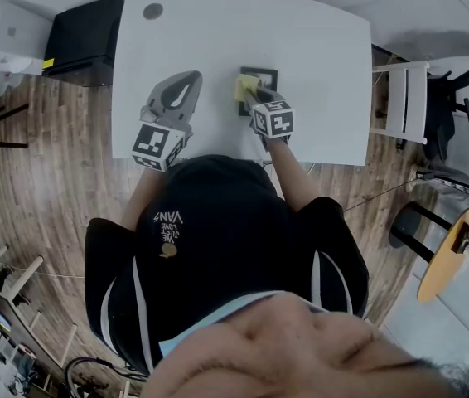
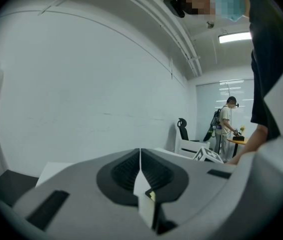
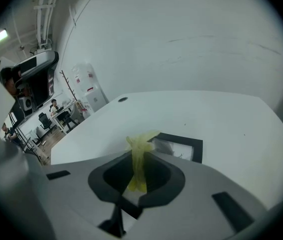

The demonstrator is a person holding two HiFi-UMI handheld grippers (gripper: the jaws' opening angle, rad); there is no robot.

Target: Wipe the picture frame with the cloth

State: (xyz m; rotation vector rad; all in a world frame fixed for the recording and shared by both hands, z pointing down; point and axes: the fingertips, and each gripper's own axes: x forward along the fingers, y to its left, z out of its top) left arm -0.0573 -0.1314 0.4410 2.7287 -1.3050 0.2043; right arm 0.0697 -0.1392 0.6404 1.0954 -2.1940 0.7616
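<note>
wiping time, i think: right tongs (image 1: 257, 98) pinch the yellow cloth (image 3: 139, 145) at the picture frame (image 3: 179, 137). left tongs (image 2: 140, 170), left of the frame, are squeezed together, empty. next it needs rubbing across.

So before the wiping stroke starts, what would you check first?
1. Cloth gripped: ok. The right gripper is shut on the yellow cloth.
2. Cloth at the picture frame: ok. In the head view it sits at the frame's left side.
3. Cloth pressing on the frame: cannot tell.
4. Frame lying flat on the table: ok.
5. Left gripper out of the way: ok. It is shut, empty, and to the left, apart from the frame.
6. Frame held steady: not ok. Nothing holds it, so it may slide.
</note>
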